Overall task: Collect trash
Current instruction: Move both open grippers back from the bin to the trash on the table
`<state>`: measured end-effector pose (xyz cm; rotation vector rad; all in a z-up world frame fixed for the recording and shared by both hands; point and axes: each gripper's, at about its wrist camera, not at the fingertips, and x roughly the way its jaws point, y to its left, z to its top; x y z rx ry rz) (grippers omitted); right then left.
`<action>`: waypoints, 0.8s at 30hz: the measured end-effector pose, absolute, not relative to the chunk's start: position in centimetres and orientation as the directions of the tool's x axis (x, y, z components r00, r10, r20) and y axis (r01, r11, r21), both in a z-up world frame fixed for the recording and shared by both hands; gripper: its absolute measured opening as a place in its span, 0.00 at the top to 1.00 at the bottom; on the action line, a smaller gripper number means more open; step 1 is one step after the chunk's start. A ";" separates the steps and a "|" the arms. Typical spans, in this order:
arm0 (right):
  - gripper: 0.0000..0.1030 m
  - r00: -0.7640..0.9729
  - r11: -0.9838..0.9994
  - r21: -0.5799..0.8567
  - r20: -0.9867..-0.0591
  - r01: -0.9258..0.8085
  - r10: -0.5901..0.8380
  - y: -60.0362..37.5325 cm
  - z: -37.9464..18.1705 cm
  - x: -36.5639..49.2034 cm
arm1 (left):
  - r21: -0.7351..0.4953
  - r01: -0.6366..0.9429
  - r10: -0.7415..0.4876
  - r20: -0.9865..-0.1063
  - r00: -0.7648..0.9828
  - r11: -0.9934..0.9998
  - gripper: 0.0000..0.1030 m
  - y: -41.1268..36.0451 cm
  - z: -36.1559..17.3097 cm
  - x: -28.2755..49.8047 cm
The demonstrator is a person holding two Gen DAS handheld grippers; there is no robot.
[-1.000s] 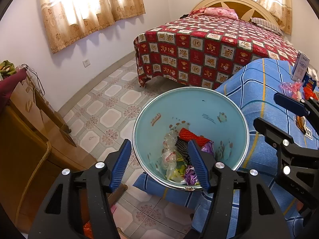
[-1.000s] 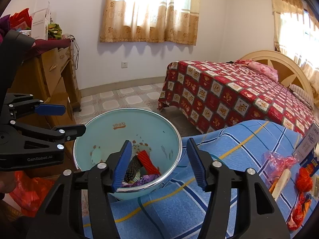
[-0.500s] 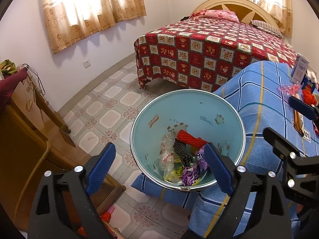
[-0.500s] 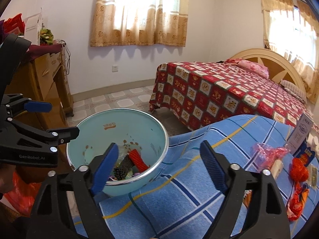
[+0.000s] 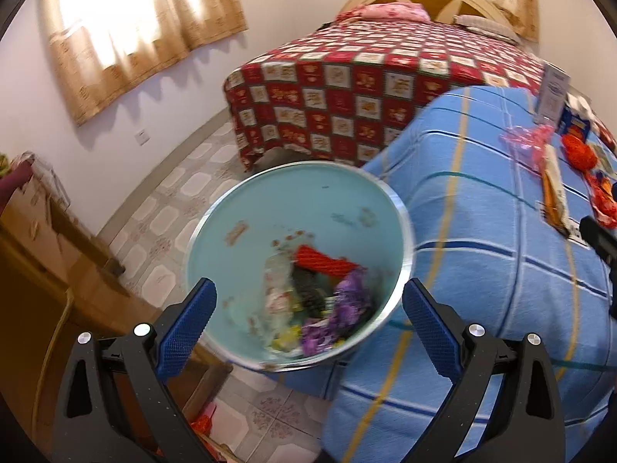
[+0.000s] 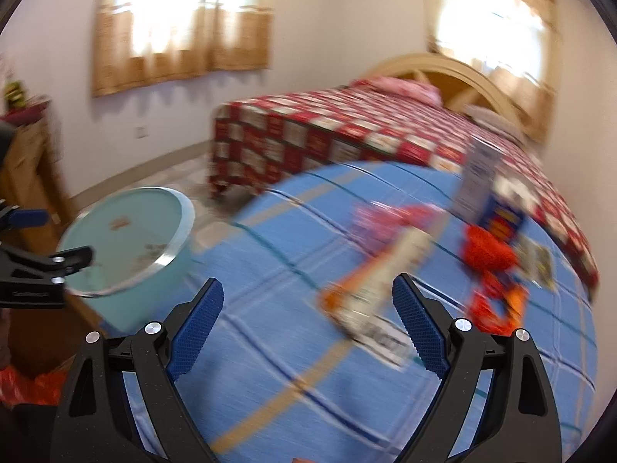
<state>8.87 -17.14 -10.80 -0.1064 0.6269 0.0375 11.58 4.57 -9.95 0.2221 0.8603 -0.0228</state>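
Observation:
A light blue bin (image 5: 246, 208) with a metal rim stands on the floor by the blue striped bed (image 5: 482, 270). Red, purple, black and clear wrappers (image 5: 320, 293) lie inside it. My left gripper (image 5: 306, 318) is open and empty above the bin. My right gripper (image 6: 308, 318) is open and empty over the bed (image 6: 270, 347), near a long orange and white wrapper (image 6: 381, 281). A pink wrapper (image 6: 389, 220) and red-orange wrappers (image 6: 489, 258) lie farther back. The bin (image 6: 127, 239) is at the left in the right wrist view, which is blurred.
A bed with a red patterned cover (image 5: 366, 73) stands behind. A wooden dresser (image 5: 34, 254) is at the left. A white card (image 5: 553, 92) and a blue box (image 5: 576, 125) stand on the blue bed. The floor is tiled.
Both grippers have opened wide. The right gripper has swung right from the bin toward the wrappers on the bed. The left gripper has pulled back a little from the bin.

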 end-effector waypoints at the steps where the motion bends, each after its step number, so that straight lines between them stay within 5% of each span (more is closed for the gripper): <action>1: 0.15 0.806 0.995 -0.090 -0.591 -0.036 -0.025 -18.1 -11.0 8.8 | 0.187 0.121 0.063 -0.753 0.655 0.975 0.08 3.7 -9.9 11.6; 9: 0.12 0.711 0.968 -0.119 -0.660 0.222 -0.244 -26.9 -12.7 10.8 | 0.156 0.177 -0.002 -0.745 0.667 0.972 0.07 -2.7 -9.6 13.2; 24: 0.12 0.555 0.941 -0.173 -0.771 0.290 -0.312 -35.6 -15.5 9.1 | 0.140 0.273 -0.079 -0.749 0.658 0.952 0.07 -13.2 -10.3 15.6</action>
